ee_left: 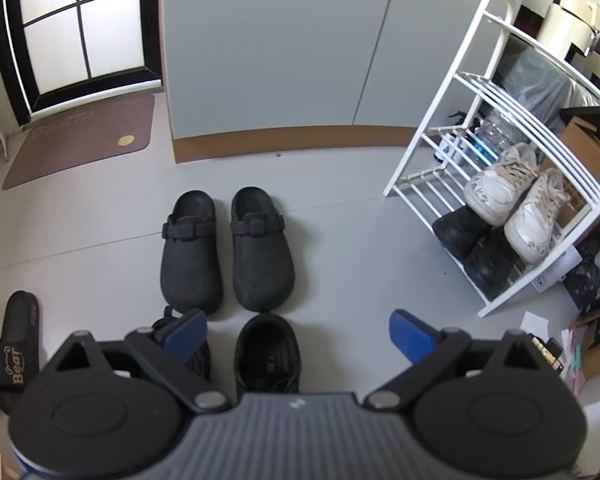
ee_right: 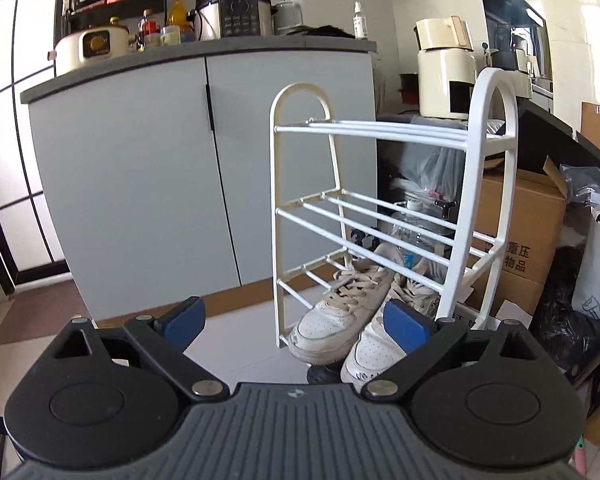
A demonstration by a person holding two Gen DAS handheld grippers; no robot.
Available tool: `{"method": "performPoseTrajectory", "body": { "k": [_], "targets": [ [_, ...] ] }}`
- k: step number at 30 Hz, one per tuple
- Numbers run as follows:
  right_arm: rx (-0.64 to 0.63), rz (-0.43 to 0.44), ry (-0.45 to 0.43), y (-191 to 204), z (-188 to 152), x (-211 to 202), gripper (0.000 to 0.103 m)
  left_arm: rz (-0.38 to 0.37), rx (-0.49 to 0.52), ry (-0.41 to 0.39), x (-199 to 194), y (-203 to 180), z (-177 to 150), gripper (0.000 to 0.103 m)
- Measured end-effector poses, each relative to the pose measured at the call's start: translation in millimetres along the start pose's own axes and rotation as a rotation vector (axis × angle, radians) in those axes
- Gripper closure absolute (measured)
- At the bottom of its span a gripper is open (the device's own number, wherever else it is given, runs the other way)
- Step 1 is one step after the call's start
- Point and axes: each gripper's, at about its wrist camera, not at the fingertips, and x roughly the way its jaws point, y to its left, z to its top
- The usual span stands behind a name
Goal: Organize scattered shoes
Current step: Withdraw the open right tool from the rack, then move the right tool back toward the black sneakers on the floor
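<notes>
- White sneakers already sit on the rack, black shoes beneath.
- Black clogs, lace-up shoes and slides remain on the floor.
- Left hand-held gripper and right hand-held gripper are both wide open, empty.

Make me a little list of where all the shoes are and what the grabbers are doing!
clogs: black pair, side by side on the floor in front of the cabinet
black shoes: pair on the floor right under the left hand-held gripper; one in clear view
slides: black, on the floor at far left
sneakers: white pair on a lower shelf of the rack
dark shoes: on the shelf beneath the sneakers
upper shelves: bare
left hand-held gripper: open, holding nothing
right hand-held gripper: open, facing the rack
</notes>
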Motion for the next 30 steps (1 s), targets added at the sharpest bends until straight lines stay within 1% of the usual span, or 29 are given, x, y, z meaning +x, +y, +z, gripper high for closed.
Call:
{"method": "performPoseTrajectory", "body": {
  "k": [4,7,14,17,20,23,27,30],
  "targets": [
    [0.061,0.004,0.015,-5.7,0.5,-0.4,0.004,0.005,-0.015,-0.006,-3.7,6.2,-0.5,0.004],
    [0.081,0.023,0.02,-6.6,0.3,-1.0,0.004,0.004,-0.017,-0.008,-5.1,8.0,-0.4,0.004],
    [0.049,0.071,0.078,2.4,-6.7,-1.0,0.004,-0.01,0.0,-0.002,-10.1,9.9,-5.3,0.004],
    [0.007,0.099,0.108,10.4,-12.0,-1.1,0.004,-0.014,0.014,0.003,-10.7,10.1,-7.6,0.004],
    [-0.001,0.111,0.142,13.3,-16.4,1.8,0.004,-0.007,0.027,0.015,-10.9,14.5,-11.0,0.004],
    [-0.005,0.15,0.19,16.0,-23.4,4.7,0.004,0.009,0.036,0.028,-10.7,21.9,-14.9,0.004],
    [-0.074,0.181,0.242,23.3,-36.1,9.9,0.004,0.019,0.026,0.038,-9.9,30.2,-16.6,0.004],
    [-0.076,0.203,0.281,22.7,-42.5,15.3,0.004,0.021,0.015,0.041,-10.8,35.3,-16.3,0.004]
  ]
}}
